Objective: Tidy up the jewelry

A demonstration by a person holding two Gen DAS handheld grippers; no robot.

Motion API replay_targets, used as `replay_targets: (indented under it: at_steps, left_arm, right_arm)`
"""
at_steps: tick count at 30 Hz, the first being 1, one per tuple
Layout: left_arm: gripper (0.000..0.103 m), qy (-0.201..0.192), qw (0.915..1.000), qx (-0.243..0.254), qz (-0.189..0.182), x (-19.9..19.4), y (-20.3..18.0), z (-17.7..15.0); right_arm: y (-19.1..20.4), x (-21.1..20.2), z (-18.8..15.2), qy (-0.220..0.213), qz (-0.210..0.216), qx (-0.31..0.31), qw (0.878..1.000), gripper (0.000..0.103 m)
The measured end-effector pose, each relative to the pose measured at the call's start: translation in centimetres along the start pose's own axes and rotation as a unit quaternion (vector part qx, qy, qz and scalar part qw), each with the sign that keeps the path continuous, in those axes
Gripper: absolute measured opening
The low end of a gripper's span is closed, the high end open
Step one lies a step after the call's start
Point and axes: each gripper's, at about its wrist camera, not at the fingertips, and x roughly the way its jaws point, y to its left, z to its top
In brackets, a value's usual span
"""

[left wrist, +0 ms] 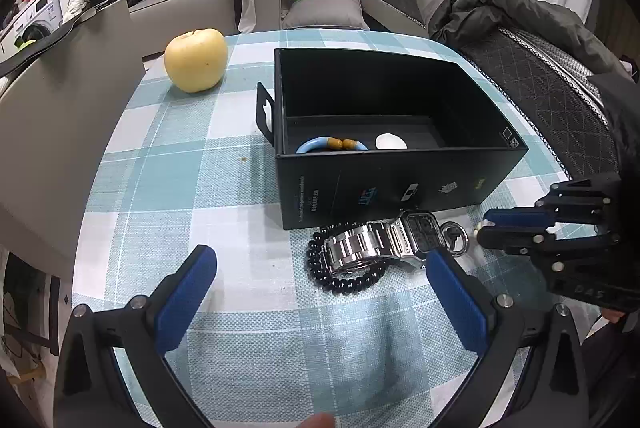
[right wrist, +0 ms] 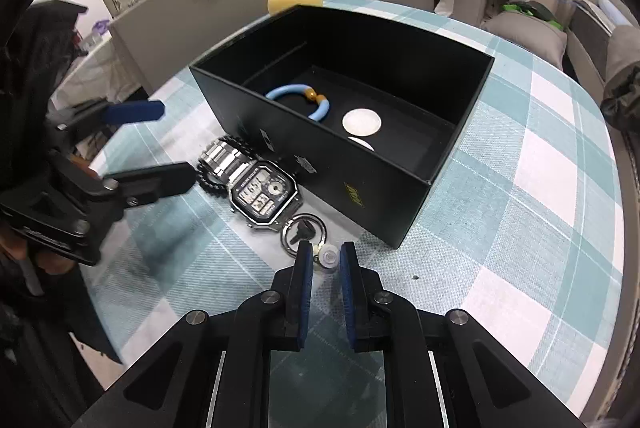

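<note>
**Lifting the small pale earring cleanly into the black box**

The small translucent-white earring piece (right wrist: 329, 256) lies on the teal-and-white checked bench (right wrist: 520, 228), just in front of the near corner of the open black cardboard box (right wrist: 400, 203). It sits between the blue pads of the right tool (right wrist: 325, 260), which have come almost together around it; the pads look to be touching it at the very tips, so the hold is a shallow one. A silver metal ring with a dark insert (right wrist: 305, 232) lies right beside it, and a tiny cream bead seems to link the two, though I cannot tell whether they are joined.

To do this step well, I would lift slowly and straight up first, watching whether the ring comes along. If it drags, expect a swinging load and keep the tool level. Then carry the piece over the box wall with clear room and release low, onto bare floor beside the light-blue bangle with amber beads (right wrist: 298, 95) and the white round disc (right wrist: 361, 122).

The silver steel-band digital watch (right wrist: 262, 193) and the black bead bracelet (left wrist: 340, 280) wait just in front of the box. The left tool (left wrist: 320, 292) hovers spread wide and empty near them; the yellow apple (left wrist: 196, 60) stands well apart.
</note>
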Motion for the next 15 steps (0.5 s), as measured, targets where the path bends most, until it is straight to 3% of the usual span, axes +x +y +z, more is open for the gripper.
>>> replay_targets:
  at_steps: [7, 15]
  left_arm:
    - [0.101, 0.011, 0.9999, -0.003, -0.005, 0.4, -0.1, 0.0]
    - [0.101, 0.029, 0.9990, -0.006, -0.035, 0.9, -0.4, -0.2]
  right_arm:
    - [0.3, -2.2, -0.4, -0.040, 0.015, -0.014, 0.999, 0.013]
    - [0.3, -2.3, -0.2, -0.038, 0.018, -0.012, 0.999, 0.013]
